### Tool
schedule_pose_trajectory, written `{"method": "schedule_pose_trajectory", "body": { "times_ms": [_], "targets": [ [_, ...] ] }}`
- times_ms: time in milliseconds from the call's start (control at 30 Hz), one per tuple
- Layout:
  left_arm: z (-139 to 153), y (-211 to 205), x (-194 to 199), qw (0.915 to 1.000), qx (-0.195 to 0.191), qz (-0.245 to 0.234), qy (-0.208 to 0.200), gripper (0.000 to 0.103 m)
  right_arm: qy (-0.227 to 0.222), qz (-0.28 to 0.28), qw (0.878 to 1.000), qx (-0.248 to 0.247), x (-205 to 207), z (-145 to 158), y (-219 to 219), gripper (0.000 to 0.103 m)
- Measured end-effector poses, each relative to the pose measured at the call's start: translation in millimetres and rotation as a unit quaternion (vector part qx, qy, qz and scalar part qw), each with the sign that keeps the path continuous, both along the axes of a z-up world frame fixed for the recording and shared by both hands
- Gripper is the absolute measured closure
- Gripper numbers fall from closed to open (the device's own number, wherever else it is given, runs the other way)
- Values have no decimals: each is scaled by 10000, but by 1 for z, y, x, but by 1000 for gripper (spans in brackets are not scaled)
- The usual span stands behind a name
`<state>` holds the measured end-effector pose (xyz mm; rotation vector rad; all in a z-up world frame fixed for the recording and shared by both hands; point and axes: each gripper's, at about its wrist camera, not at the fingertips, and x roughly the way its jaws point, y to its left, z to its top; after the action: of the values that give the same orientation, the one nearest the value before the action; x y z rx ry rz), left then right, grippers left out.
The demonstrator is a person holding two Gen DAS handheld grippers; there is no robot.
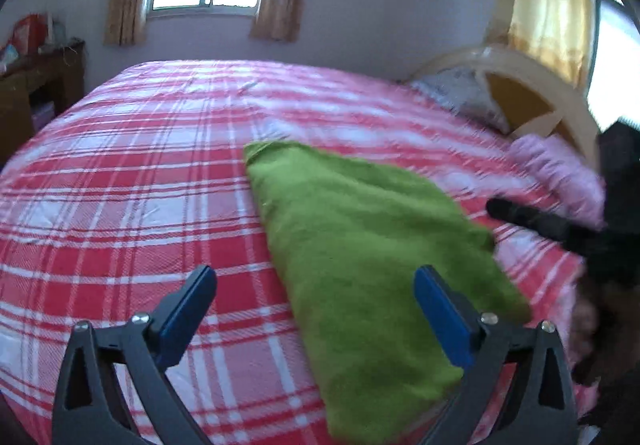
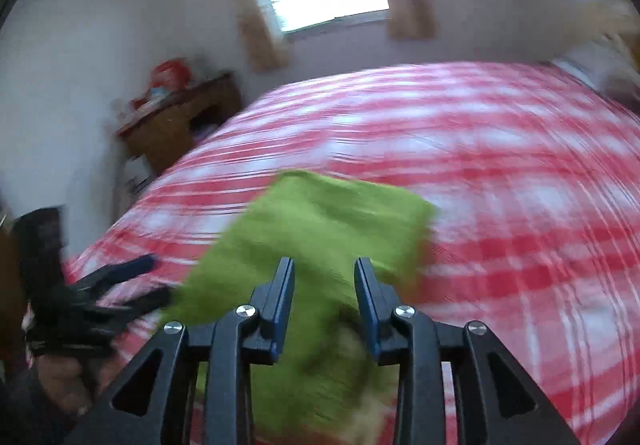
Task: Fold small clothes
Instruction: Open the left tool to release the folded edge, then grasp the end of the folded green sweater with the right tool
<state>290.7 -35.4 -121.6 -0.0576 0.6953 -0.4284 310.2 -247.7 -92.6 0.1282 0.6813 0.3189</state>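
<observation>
A green cloth (image 1: 360, 245) lies folded into a long shape on the red-and-white checked bed cover (image 1: 120, 185). My left gripper (image 1: 316, 273) hovers over the cloth's near end with its jaws wide open and nothing between them. Its right finger sits above the cloth. In the right wrist view the same green cloth (image 2: 320, 217) lies under my right gripper (image 2: 324, 265). Those jaws stand a little apart and the pads press on nothing. The view is blurred. My left gripper (image 2: 136, 277) shows at the cloth's left edge, and a right gripper finger (image 1: 520, 213) shows beside the cloth's right edge.
A wooden bedside cabinet (image 1: 40, 85) with red items stands left of the bed, seen again as the cabinet (image 2: 180, 117). A pale headboard (image 1: 532, 85) and a pink pillow (image 1: 560, 169) are at the right. A hand (image 2: 60, 377) holds the left gripper. Curtained windows are behind the bed.
</observation>
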Motion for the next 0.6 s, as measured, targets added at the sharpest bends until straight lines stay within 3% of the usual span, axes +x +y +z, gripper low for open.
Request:
{"method": "schedule_pose_trajectory", "body": {
  "times_ms": [100,233,267,400,600],
  "targets": [
    [-15,-10,8,9993,274,53,248,2,326,409,9986,-107,28,-12,18,71],
    [-41,-6,10,9970,221,27,741,1,897,117,9955,-266,46,-49,0,72],
    [-43,-4,10,9962,106,-29,861,1,973,131,9951,-104,44,-57,-9,73],
    [-44,-4,6,9958,68,-105,909,0,777,245,9949,589,30,-71,-35,80],
    [-43,-13,0,9959,111,-388,808,0,667,295,9929,938,29,-66,-42,78]
  ]
}}
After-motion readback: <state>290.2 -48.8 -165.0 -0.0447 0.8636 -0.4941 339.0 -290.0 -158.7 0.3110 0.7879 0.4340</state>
